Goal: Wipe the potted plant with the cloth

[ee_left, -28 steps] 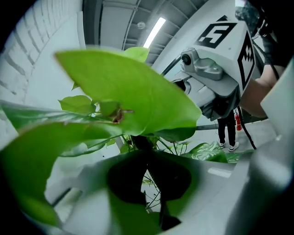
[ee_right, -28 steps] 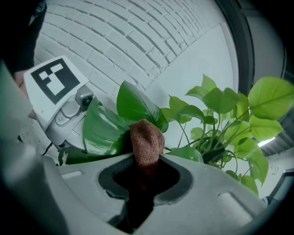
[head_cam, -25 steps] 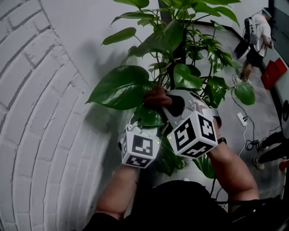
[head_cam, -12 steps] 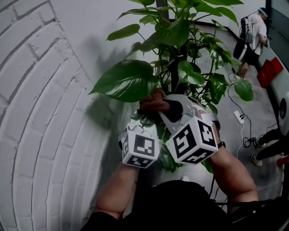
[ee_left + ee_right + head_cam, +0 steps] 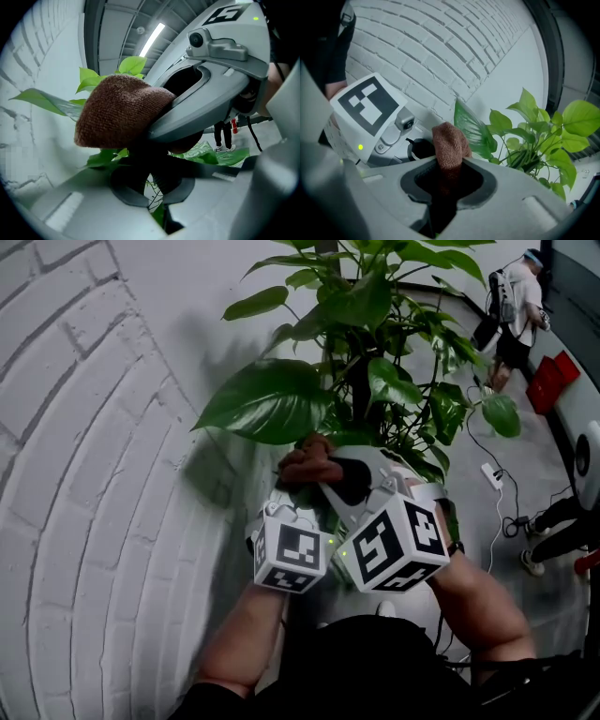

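Mid-wipe: right tool (image 5: 447,180) clamps the cloth (image 5: 449,145). Left tool (image 5: 151,180), nearly closed, seems to pinch a leaf (image 5: 213,154) of the potted plant (image 5: 375,324). Next: stroke the cloth along the leaf.

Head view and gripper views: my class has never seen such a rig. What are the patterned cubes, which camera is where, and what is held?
A person holds a two-jaw gripper in each hand; each marker cube is part of one. The head view looks down from their head; each gripper view looks along its own jaws. The right gripper is shut on a brown cloth at the potted plant. The left gripper has its jaws nearly together; whether they grip anything is unclear.
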Available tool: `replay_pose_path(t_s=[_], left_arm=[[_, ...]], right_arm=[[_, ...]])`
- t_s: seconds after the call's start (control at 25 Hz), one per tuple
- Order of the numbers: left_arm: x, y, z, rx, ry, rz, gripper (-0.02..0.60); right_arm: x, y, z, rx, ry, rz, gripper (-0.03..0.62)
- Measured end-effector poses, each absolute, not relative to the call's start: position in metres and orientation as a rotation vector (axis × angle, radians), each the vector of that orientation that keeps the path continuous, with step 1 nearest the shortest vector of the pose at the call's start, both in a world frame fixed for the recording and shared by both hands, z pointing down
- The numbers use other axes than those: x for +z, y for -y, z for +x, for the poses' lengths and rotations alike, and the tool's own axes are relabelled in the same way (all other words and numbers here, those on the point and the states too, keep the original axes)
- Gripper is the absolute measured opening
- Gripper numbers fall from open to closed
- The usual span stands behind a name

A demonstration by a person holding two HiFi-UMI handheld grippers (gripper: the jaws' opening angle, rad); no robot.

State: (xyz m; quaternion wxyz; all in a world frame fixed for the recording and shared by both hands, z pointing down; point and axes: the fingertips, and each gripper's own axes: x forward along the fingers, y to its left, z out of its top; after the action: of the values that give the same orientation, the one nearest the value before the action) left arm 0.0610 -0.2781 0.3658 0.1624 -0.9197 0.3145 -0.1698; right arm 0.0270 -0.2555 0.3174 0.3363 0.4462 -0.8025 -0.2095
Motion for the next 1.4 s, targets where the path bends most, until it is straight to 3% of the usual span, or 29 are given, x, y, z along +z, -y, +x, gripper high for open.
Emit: replay_pose_path(t_s=[0.64,1.12,1.4], left_arm=[[0.379,0.229,0.078,-0.457,-0.713,-2.814,0.017],[0.38,0.191,0.159,-0.476,-0.504,-2.813,0.017],[0.368,0.212,0.161,-0.464,-0.658,-2.782,0.017]], right_arm=[[0.276,0.197,0.026,-0.434,2.358,1.157,0.064],[0.24,0.181,0.131,-0.359,2.412,1.443,0.064],[0.217,0.231,0.194,-0.484,2.217,1.538,0.064]])
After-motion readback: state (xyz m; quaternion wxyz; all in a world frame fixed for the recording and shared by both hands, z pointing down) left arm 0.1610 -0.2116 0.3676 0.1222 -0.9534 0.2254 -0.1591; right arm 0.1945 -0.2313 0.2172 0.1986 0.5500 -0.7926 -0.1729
